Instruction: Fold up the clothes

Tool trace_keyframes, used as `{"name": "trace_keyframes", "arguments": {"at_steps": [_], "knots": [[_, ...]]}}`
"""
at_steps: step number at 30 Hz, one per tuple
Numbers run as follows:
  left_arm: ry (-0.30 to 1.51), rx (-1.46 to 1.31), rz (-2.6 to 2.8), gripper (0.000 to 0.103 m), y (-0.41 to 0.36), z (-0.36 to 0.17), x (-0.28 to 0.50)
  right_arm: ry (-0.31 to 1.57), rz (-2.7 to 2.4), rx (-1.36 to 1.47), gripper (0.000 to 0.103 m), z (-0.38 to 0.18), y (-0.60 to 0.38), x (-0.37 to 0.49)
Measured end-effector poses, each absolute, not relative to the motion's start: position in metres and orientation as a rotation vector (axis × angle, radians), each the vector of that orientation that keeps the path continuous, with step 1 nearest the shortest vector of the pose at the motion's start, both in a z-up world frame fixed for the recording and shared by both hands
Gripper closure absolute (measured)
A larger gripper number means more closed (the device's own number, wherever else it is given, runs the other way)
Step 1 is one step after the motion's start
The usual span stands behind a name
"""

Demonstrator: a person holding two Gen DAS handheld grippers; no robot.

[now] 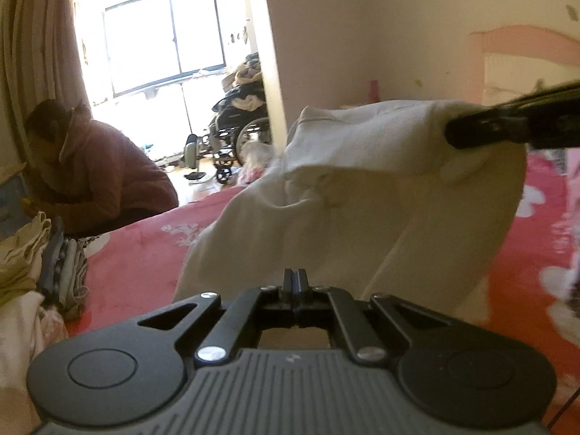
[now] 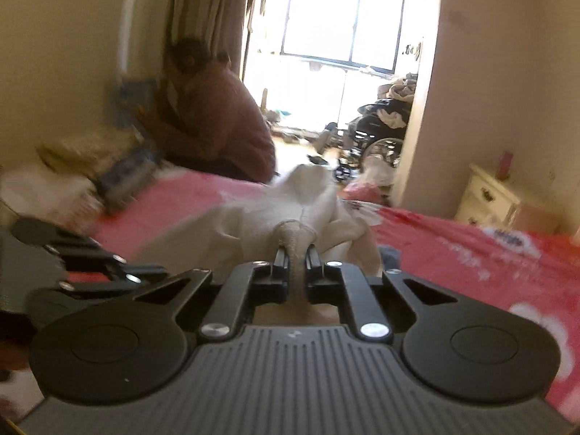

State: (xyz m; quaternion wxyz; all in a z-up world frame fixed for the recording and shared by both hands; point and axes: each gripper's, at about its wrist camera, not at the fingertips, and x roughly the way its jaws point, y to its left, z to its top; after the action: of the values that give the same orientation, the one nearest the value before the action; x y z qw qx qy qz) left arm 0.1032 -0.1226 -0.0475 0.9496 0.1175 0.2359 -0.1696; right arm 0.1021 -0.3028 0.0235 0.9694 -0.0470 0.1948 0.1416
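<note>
Both tongs grip the cream garment (image 1: 355, 181) above the red bedspread (image 1: 145, 246). Left gripper (image 1: 294, 282) has its jaws closed together, cloth draped just ahead. Right gripper (image 2: 297, 253) pinches a bunched fold. Lifted, the garment's long axis slants from low left up toward the right tong.

Blurred clothes pile (image 2: 90, 166); cream garment's (image 1: 326, 199) lower edge behind left tongs (image 1: 294, 279)

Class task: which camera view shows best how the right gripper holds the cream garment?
The right wrist view: the right gripper has its jaws shut on a bunched fold of the cream garment. The left wrist view shows that gripper only side-on and blurred, at the lifted cloth's edge.
</note>
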Motion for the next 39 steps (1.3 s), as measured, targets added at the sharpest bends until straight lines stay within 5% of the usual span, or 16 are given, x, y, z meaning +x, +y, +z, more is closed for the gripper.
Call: {"name": "trace_keyframes", "arguments": {"at_steps": [5, 12, 17, 19, 22, 24, 26, 31, 33, 36, 39], "knots": [[0.527, 0.172, -0.413, 0.102, -0.099, -0.039, 0.045, 0.47, 0.457, 0.14, 0.097, 0.027, -0.321, 0.022], [0.643, 0.183, -0.431, 0.096, -0.065, -0.061, -0.012, 0.733, 0.651, 0.095, 0.097, -0.039, -0.308, -0.071], [0.66, 0.228, -0.498, 0.05, -0.063, -0.07, -0.033, 1.008, 0.714, -0.137, 0.092, -0.103, -0.3, -0.091], [0.623, 0.269, -0.527, 0.041, -0.073, -0.072, -0.042, 1.055, 0.691, -0.115, 0.092, -0.101, -0.314, -0.093], [0.599, 0.287, -0.566, 0.029, -0.092, -0.075, -0.042, 0.994, 0.658, -0.028, 0.072, -0.071, -0.341, -0.088], [0.606, 0.274, -0.572, 0.011, -0.108, -0.079, -0.024, 0.9, 0.617, 0.011, 0.04, -0.048, -0.352, -0.075], [0.623, 0.269, -0.593, 0.008, -0.126, -0.086, -0.009, 0.801, 0.555, 0.013, 0.021, -0.033, -0.353, -0.05], [0.737, 0.27, -0.639, 0.013, -0.167, -0.123, 0.026, 0.72, 0.348, 0.104, 0.019, -0.032, -0.354, 0.043], [0.794, 0.271, -0.6, 0.043, -0.174, -0.141, 0.039, 0.727, 0.285, 0.125, 0.019, -0.038, -0.352, 0.077], [0.81, 0.195, -0.547, 0.07, -0.165, -0.153, 0.045, 0.714, 0.222, 0.122, 0.021, -0.041, -0.352, 0.113], [0.8, 0.143, -0.547, 0.085, -0.15, -0.153, 0.038, 0.676, 0.174, 0.129, 0.022, -0.04, -0.352, 0.142]]}}
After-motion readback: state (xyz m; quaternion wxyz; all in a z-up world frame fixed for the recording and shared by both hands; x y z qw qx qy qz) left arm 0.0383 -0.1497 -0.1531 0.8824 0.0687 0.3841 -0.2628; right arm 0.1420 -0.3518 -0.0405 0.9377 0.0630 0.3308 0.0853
